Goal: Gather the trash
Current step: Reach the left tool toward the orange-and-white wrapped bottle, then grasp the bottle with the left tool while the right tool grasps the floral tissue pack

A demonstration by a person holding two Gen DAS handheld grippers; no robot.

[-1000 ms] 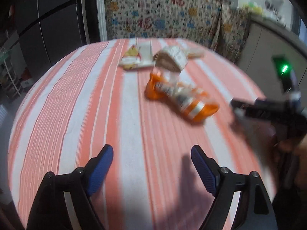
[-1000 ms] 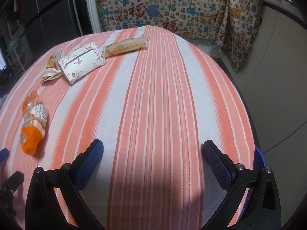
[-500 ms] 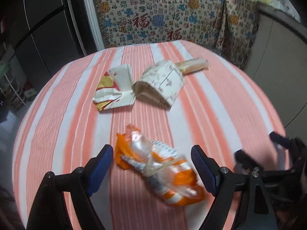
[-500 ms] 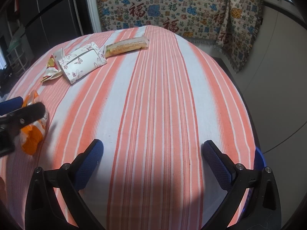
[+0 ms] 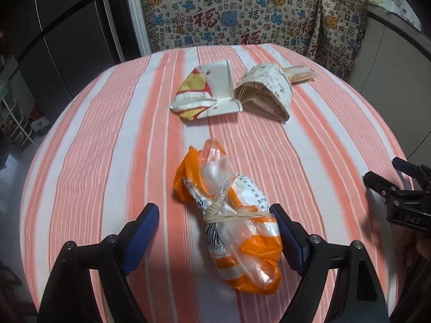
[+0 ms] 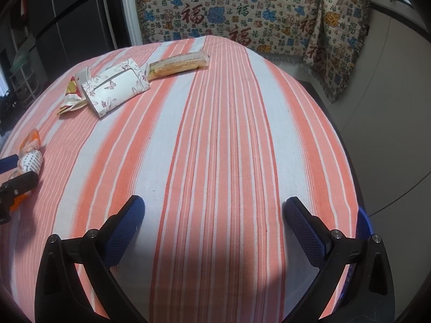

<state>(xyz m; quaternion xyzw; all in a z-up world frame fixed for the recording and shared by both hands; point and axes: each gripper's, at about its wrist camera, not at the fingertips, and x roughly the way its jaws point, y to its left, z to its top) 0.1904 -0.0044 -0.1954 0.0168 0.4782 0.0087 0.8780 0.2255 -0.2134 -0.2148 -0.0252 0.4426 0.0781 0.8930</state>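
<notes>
An orange and clear plastic bag [image 5: 231, 215], tied with string, lies on the striped tablecloth [image 5: 107, 161]. My left gripper [image 5: 215, 231] is open and straddles the bag's near half, fingers on either side, not closed on it. The bag also shows at the left edge of the right wrist view [image 6: 29, 158]. Farther back lie a crumpled red-yellow-white wrapper [image 5: 204, 91], a floral tissue pack [image 5: 266, 91] and a long snack packet [image 6: 177, 64]. My right gripper [image 6: 215, 226] is open and empty over bare cloth near the table's right side.
A blue rim [image 6: 365, 223] shows just past the table's right edge in the right wrist view. A patterned cloth [image 5: 242, 10] hangs behind the table. Dark cabinets [image 5: 54, 27] stand at the left.
My left gripper has swung in and moved forward over the orange bag, which now lies between its open fingers. The right gripper has stayed where it was.
</notes>
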